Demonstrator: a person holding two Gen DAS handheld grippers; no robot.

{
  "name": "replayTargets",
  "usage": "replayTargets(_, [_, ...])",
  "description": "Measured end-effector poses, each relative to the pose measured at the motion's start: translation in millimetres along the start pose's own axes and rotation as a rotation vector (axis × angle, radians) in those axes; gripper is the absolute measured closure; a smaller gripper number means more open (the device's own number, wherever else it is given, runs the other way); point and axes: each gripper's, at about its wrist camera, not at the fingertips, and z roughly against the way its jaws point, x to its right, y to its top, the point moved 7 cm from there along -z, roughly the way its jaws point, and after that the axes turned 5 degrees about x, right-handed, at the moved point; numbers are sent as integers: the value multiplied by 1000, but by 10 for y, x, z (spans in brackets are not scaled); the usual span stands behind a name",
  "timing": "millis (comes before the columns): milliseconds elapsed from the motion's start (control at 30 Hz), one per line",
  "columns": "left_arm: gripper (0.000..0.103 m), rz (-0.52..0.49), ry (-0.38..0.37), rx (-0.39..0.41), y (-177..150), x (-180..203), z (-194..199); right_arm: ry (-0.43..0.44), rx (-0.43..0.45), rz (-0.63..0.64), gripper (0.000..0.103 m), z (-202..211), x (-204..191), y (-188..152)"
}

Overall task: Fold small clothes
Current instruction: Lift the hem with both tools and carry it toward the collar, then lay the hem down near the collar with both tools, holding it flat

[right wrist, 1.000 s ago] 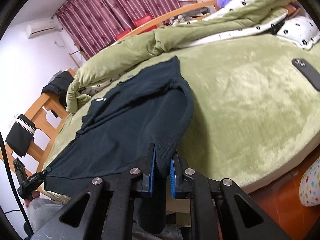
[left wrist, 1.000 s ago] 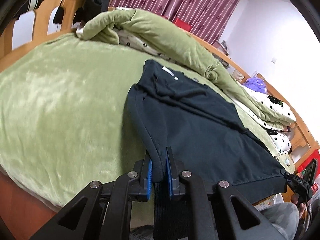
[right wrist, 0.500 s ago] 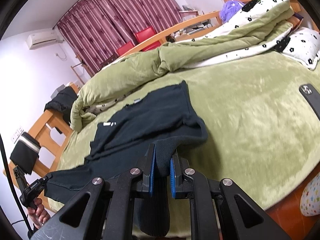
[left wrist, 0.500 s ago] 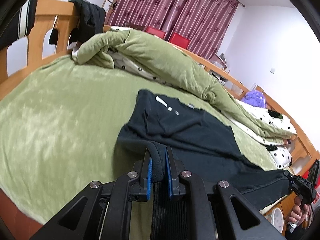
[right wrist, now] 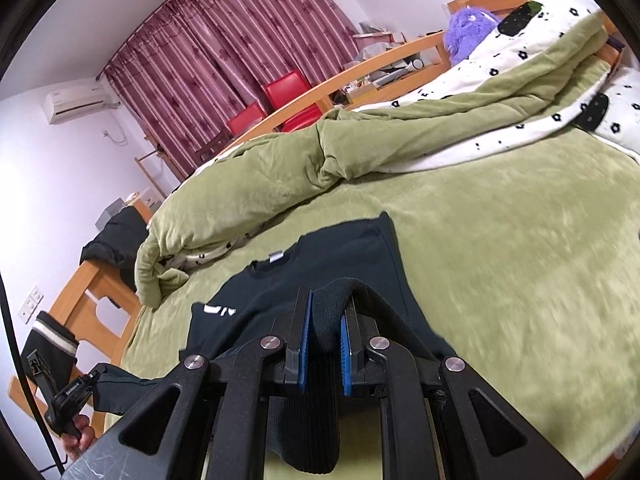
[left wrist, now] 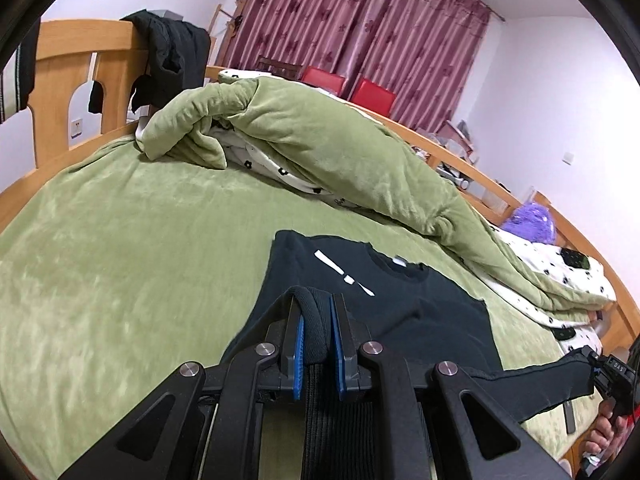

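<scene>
1 black sweater (left wrist: 404, 304) on bed (left wrist: 120, 264) | 2 tongs: left tongs (left wrist: 317, 344), right tongs (right wrist: 325, 350) | both pinching sweater hem, lying just ahead

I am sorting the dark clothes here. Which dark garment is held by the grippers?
The dark navy sweatshirt with white print, spread on the green plush blanket. The black jacket only hangs over the wooden bed frame.

Your bed (left wrist: 120, 248), spread with green plush, carries the dark sweater (left wrist: 420, 300), a bunched green quilt (left wrist: 320, 140), and perhaps a pillow (right wrist: 628, 120).
</scene>
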Motion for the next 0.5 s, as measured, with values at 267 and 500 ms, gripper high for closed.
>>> replayTargets(267, [91, -21, 29, -17, 201, -10, -717, -9, 6, 26, 91, -751, 5, 243])
replayTargets(500, [91, -62, 54, -40, 223, -16, -1367, -38, 9, 83, 91, -1384, 63, 309])
